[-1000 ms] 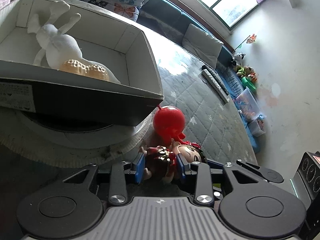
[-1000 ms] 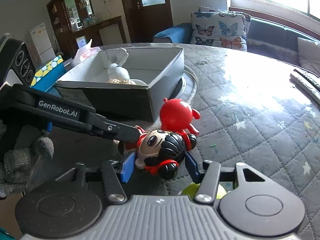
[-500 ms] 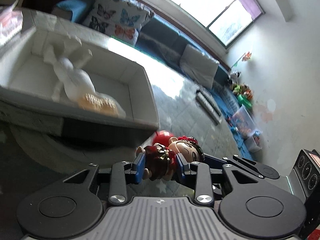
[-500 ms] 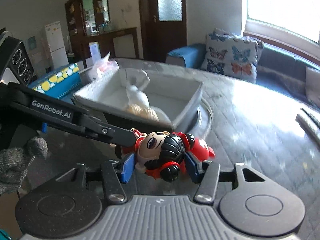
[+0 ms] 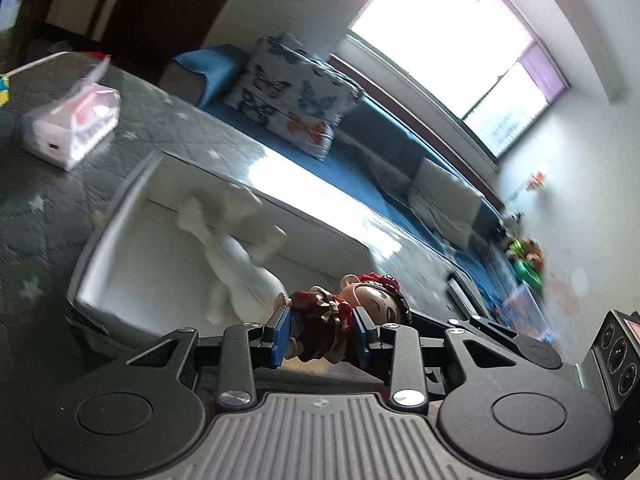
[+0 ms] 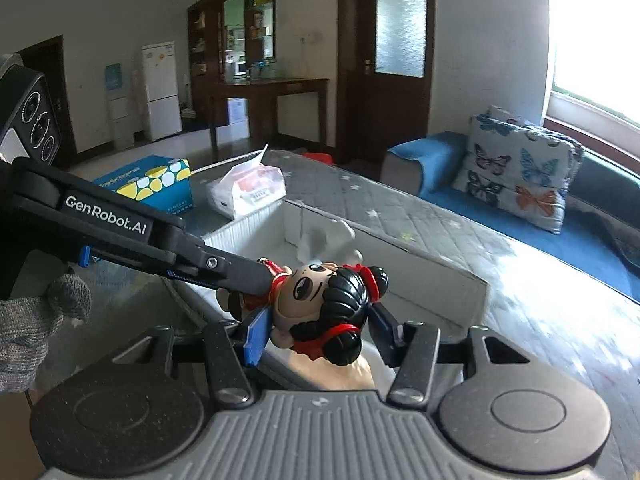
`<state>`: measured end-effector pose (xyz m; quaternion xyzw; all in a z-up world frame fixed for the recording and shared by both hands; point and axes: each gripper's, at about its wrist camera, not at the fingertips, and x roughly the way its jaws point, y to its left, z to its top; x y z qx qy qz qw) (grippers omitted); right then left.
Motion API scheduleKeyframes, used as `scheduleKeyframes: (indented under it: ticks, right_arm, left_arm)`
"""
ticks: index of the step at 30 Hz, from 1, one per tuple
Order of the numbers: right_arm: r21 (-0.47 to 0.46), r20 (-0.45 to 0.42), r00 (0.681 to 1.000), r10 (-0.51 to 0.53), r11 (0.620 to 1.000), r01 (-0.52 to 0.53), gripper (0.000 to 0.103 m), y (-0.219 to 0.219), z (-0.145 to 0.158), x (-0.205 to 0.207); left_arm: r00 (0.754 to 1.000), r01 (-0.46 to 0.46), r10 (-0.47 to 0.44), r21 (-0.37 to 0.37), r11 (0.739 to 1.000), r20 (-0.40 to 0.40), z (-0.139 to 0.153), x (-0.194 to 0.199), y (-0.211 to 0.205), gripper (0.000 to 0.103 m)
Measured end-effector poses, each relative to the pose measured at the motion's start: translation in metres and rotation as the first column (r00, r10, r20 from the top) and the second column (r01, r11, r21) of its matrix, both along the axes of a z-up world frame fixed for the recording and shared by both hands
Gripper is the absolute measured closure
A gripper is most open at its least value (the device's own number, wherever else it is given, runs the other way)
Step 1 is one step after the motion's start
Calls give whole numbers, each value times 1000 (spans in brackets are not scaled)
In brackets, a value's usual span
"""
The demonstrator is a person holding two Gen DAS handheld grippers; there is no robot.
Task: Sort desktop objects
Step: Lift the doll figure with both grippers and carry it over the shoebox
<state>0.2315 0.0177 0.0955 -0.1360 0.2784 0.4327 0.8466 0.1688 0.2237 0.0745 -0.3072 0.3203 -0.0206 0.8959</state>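
Note:
A small doll with black hair buns and a red outfit (image 5: 324, 322) (image 6: 328, 312) is held by both grippers above the near end of the white open box (image 5: 132, 264) (image 6: 440, 276). My left gripper (image 5: 320, 332) is shut on the doll's body. My right gripper (image 6: 316, 330) is shut on the doll's head. The left gripper's arm (image 6: 132, 236) crosses the right wrist view from the left. A white plush toy (image 5: 240, 256) lies inside the box, blurred.
The box stands on a grey quilted table (image 5: 36, 200). A tissue pack (image 5: 72, 120) (image 6: 248, 192) lies beyond the box. A blue carton (image 6: 148, 184) stands farther off. A sofa with butterfly cushions (image 6: 520, 172) runs behind the table.
Both grippers have lifted the doll from the table beside the box up to above the box. The red ball toy has dropped out of view.

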Motion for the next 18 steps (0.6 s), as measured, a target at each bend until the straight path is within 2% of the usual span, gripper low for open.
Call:
scheduleKeyframes:
  ticks: [9,13,15,18]
  right_arm:
    - [-38,-29,995,92,995,-93,49,55,-23,39]
    - [-58,-63,991,120,991,-124,49,69,-38,52]
    - [-70,-61,989,138,987,-142,49,74,-45,56]
    - [-81,-56,987,153,984,-158,49,79,-49,56]
  left_arm:
    - [993,-98,97,-23,995,-60,-23,24,44,66]
    - [988,-122,119,-19,992,-100,-37,34,53,67]
    - [986,-126,123,-17,992,-114,-42,36,54,71]
    - [983,-137,134,-12,991,-128,-47,37,56,71]
